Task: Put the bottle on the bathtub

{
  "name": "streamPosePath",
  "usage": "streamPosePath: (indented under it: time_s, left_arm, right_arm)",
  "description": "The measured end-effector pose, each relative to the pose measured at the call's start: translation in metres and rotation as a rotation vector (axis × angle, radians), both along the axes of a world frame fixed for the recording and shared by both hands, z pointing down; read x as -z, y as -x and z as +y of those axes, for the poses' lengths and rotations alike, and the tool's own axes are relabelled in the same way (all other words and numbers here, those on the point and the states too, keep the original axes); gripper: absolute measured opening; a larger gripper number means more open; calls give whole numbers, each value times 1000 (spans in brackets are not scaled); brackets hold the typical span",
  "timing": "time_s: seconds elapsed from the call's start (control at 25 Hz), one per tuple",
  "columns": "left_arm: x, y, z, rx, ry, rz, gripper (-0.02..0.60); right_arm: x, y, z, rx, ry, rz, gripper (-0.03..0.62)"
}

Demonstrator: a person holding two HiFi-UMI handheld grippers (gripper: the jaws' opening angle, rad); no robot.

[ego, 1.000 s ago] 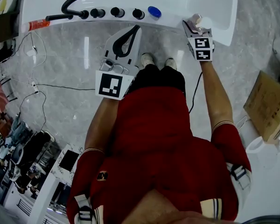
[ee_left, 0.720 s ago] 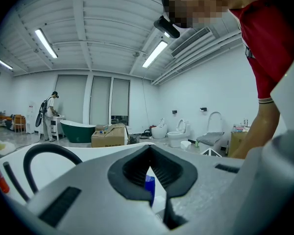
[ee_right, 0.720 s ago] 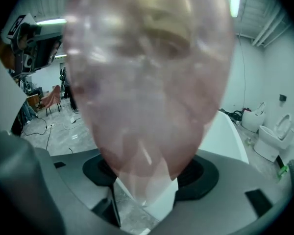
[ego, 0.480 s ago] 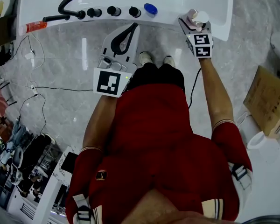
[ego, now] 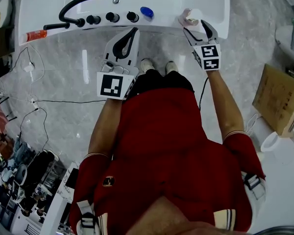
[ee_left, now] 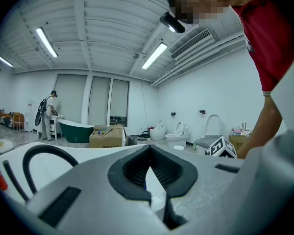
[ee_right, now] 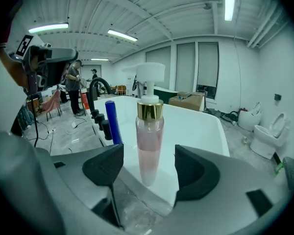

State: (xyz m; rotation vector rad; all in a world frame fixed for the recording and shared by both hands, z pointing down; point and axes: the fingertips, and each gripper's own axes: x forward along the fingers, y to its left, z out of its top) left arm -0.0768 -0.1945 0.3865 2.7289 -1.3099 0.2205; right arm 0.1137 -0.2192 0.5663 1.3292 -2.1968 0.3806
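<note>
A clear bottle of pink liquid (ee_right: 149, 141) with a gold collar and white pump stands upright on the white bathtub's rim (ee_right: 196, 126). My right gripper (ee_right: 151, 173) is open, its dark pads (ee_right: 105, 168) either side of the bottle's base and apart from it. In the head view the bottle (ego: 188, 18) sits at the bathtub's near edge (ego: 213, 13), just beyond the right gripper (ego: 199, 28). My left gripper (ego: 132, 32) hovers over the floor before the tub, shut with nothing in it; its tips meet in its own view (ee_left: 148, 151).
A blue bottle (ego: 146, 12), black knobs (ego: 110, 17), a black hose (ego: 78, 4) and a red tube (ego: 36, 35) line the tub's rim. A cardboard box (ego: 277, 102) lies at right, cables (ego: 29, 97) on the floor at left. The person's shoes (ego: 157, 65) are by the tub.
The right gripper carried the pink bottle onto the tub's rim, opened and let it go. The bottle now stands alone. The left gripper stayed shut and barely moved.
</note>
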Motion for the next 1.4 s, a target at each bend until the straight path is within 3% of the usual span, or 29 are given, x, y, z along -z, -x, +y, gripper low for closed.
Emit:
streamPosePath:
  time_s: [0.32, 0.68, 1.08, 1.4]
  left_arm:
    - [16, -17, 13, -9, -16, 32, 6]
    - [28, -28, 32, 9, -32, 66, 6]
    - [45, -30, 41, 1, -61, 88, 6]
    - [66, -31, 45, -10, -91, 96, 6]
  right_arm:
    - [66, 19, 36, 30, -53, -113, 302]
    - [144, 46, 54, 95, -187, -191, 159]
    - [195, 71, 65, 120, -275, -238, 10]
    - [230, 85, 68, 163, -314, -296, -2]
